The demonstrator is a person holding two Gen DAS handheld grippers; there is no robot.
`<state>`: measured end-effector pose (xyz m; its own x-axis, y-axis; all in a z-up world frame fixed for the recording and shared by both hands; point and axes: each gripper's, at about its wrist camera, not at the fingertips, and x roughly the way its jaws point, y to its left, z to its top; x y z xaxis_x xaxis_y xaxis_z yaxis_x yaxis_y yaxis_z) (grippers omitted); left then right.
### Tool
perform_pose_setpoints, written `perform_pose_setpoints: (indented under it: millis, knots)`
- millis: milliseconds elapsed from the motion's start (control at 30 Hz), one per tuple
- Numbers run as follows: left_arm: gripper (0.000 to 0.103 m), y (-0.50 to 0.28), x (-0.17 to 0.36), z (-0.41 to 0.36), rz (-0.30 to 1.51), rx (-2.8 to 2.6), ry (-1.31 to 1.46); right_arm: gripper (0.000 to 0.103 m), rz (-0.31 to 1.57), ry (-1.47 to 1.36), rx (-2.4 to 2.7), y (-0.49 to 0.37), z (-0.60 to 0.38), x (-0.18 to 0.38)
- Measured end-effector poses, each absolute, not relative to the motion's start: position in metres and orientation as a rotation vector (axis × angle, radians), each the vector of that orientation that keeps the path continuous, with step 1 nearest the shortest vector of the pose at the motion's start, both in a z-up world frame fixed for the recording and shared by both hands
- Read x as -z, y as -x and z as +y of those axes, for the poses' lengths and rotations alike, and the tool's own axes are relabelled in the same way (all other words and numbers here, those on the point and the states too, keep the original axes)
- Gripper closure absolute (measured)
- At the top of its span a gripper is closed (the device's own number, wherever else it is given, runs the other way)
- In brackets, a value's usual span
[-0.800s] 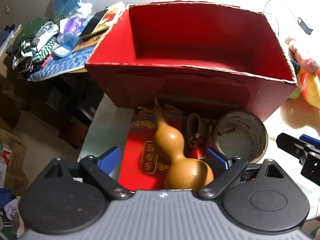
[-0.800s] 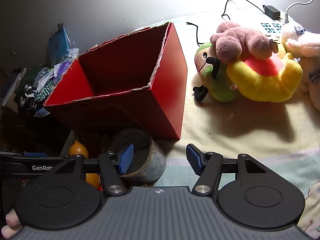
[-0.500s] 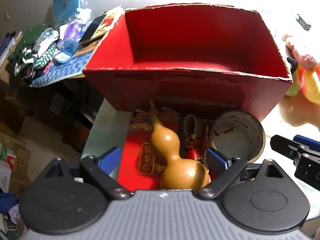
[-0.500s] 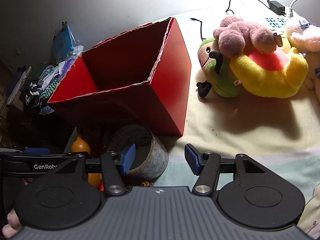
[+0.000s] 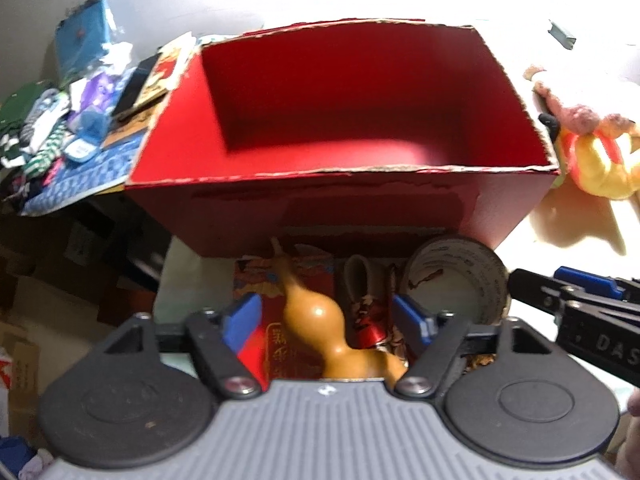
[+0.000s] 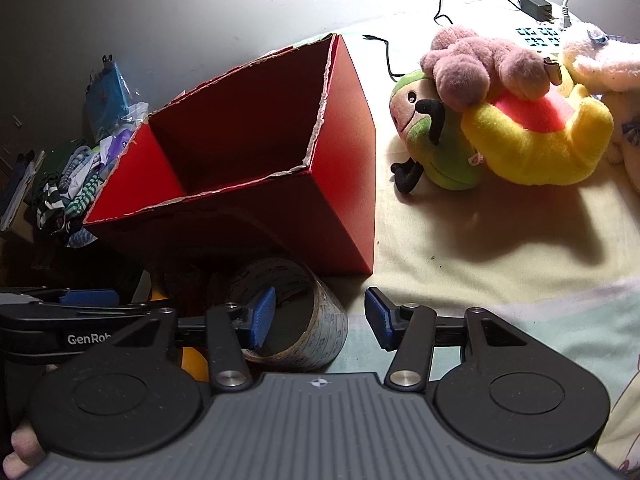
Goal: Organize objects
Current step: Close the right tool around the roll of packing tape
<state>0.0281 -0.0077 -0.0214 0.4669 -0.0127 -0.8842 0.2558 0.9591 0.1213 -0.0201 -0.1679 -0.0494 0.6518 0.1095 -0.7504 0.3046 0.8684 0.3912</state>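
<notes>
Pale yellow bedding (image 6: 460, 248) spreads under everything, with a dim wall behind and a heap of clothes and packets (image 5: 72, 120) off at ten o'clock in the left wrist view. Left gripper (image 5: 326, 320) stands with its blue pads wide apart, gripping nothing; a tan gourd (image 5: 320, 320) lies between them, neck pointing to twelve o'clock, on a red printed packet (image 5: 276, 344). Just beside the gourd at three o'clock sits a small red ornament (image 5: 366, 320), then a tape roll (image 5: 460, 280) on its edge. Right gripper (image 6: 320, 318) is also spread wide and empty, its left pad inside the tape roll's ring (image 6: 304, 320), its right pad outside the roll. At twelve o'clock from both grippers stands an open red cardboard box (image 6: 332, 184), nothing visible inside. Plush toys (image 6: 500, 120) lie at two o'clock, well apart from the box, with a black cable and adapter (image 6: 532, 0) beyond.
</notes>
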Motion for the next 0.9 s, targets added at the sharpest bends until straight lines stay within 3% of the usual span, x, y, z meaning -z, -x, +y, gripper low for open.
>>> perform_pose_setpoints:
  millis: [133, 467, 533, 900]
  knots:
    - [0.047, -0.032, 0.02, -0.003, 1.095, 0.28, -0.186, 0.055, 0.881, -0.538, 0.121, 0.017, -0.165, 0.053]
    - [0.063, -0.039, 0.029, -0.01, 1.078, 0.48, -0.11, 0.066, 0.919, -0.584, 0.14, 0.009, -0.167, 0.068]
    - [0.071, -0.041, 0.034, -0.012, 1.082, 0.499, -0.112, 0.069, 0.925, -0.596, 0.136, 0.007, -0.167, 0.07]
    - [0.072, -0.044, 0.056, -0.018, 1.101, 0.552, -0.16, 0.074, 0.956, -0.638, 0.161, -0.001, -0.174, 0.08]
